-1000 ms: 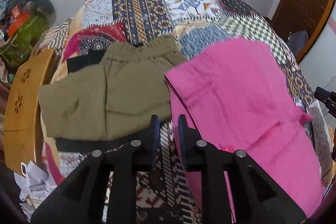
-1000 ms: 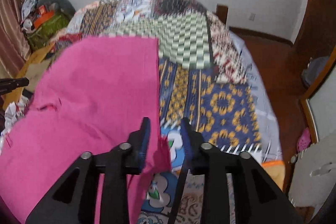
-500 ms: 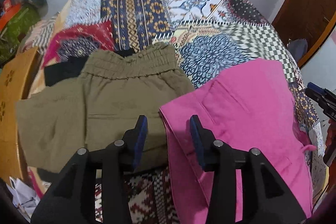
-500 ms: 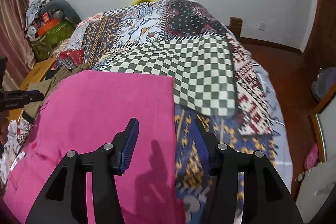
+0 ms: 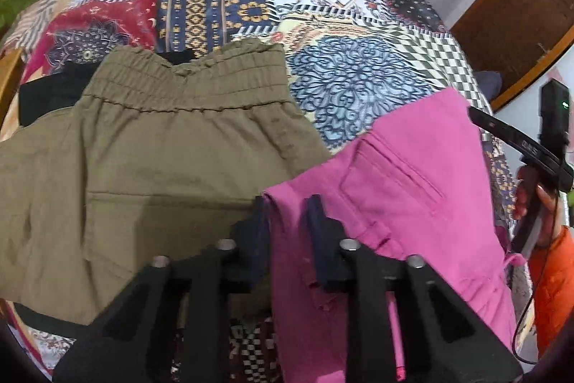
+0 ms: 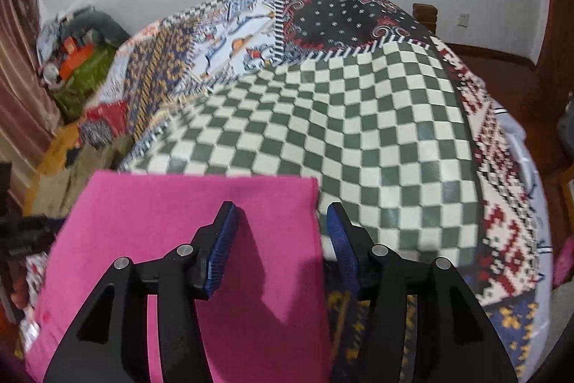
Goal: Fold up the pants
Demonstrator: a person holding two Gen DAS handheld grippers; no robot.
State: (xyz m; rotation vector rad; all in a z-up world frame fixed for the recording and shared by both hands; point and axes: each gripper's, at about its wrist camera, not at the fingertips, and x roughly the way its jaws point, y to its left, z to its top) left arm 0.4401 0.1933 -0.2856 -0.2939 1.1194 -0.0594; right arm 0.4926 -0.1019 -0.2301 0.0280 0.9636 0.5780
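Note:
The pink pants [image 5: 405,203] lie flat on the patchwork bedspread [image 5: 351,85], folded in half. My left gripper [image 5: 285,221] is open, its fingers straddling the pants' left edge near the waistband corner. In the right wrist view the pink pants [image 6: 201,203] fill the lower left. My right gripper [image 6: 281,236] is open wide, its fingers on either side of the pants' right edge near the far corner. Neither gripper holds cloth.
Olive green pants [image 5: 154,160] with an elastic waistband lie left of the pink ones, over a black garment [image 5: 46,92]. The right gripper and hand show at the right of the left wrist view [image 5: 531,160]. Clutter and bags [image 6: 79,49] sit beside the bed.
Both grippers have let go of the pink pants and opened. The pants now lie flat, and both grippers have moved forward along them.

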